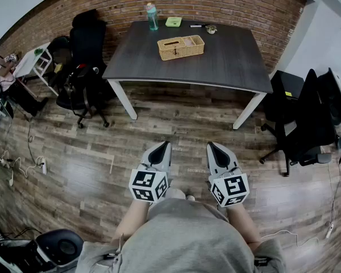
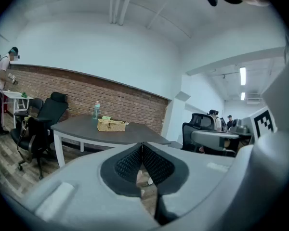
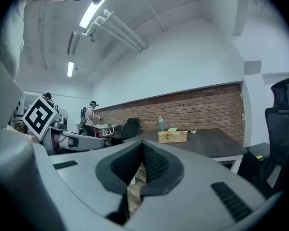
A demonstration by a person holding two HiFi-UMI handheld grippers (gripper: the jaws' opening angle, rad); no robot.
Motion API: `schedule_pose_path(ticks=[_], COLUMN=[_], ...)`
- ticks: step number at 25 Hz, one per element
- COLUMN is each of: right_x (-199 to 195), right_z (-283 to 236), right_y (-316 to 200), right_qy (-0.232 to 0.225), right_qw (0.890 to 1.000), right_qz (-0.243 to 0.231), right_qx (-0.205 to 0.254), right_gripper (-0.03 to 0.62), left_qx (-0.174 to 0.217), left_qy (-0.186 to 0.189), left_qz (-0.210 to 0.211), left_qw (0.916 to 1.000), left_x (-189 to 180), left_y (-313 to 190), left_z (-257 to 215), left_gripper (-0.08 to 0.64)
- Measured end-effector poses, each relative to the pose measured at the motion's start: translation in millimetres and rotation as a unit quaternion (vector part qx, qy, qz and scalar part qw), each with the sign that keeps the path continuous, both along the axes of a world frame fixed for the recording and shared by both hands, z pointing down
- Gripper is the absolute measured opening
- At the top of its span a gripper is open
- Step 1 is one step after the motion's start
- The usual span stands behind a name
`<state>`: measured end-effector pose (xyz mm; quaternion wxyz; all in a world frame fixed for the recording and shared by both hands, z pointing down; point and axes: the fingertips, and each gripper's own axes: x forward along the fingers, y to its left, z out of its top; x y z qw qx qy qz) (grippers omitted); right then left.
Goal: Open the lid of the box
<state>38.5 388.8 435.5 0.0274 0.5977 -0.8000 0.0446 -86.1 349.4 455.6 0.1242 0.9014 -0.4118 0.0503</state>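
A woven wicker box (image 1: 181, 47) with its lid down stands on the dark table (image 1: 227, 67), far ahead of me. The same box (image 2: 111, 125) shows small in the left gripper view, and the box (image 3: 172, 136) appears on the tabletop in the right gripper view. My left gripper (image 1: 163, 148) is held close to my body, over the wooden floor, jaws shut with nothing between them. My right gripper (image 1: 214, 147) hangs beside it, also shut and empty. Both point level towards the table, well short of it.
On the table stand a teal bottle (image 1: 152, 16), a green pad (image 1: 173, 21) and a small dish (image 1: 211, 29). Black office chairs (image 1: 85, 67) flank the table at left, more chairs (image 1: 304, 121) at right. A person (image 1: 3, 73) sits at far left. Cables (image 1: 23, 164) lie on the floor.
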Motion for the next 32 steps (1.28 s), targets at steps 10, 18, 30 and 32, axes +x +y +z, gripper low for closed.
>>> schedule_pose_path(ticks=[10, 18, 30, 32], right_x=[-1, -5, 6, 11], right_z=[0, 12, 19, 22], right_y=[22, 17, -16, -29], right_qy=[-0.004, -0.027, -0.029, -0.031], right_qw=[1.000, 0.999, 0.998, 0.998], right_qz=[-0.009, -0.022, -0.025, -0.024], right_qx=[0.000, -0.030, -0.039, -0.042], right_gripper=[0.000, 0.002, 0.029, 0.046], left_qx=[0.004, -0.004, -0.009, -0.010], left_qy=[-0.002, -0.001, -0.008, -0.007], left_qz=[0.007, -0.004, 0.007, 0.008], left_qw=[1.0000, 1.0000, 0.9999, 0.9999], left_x=[4, -1, 15, 19], left_y=[27, 27, -8, -21], left_z=[-1, -2, 8, 11], left_gripper=[0.018, 0.020, 0.077, 0.089])
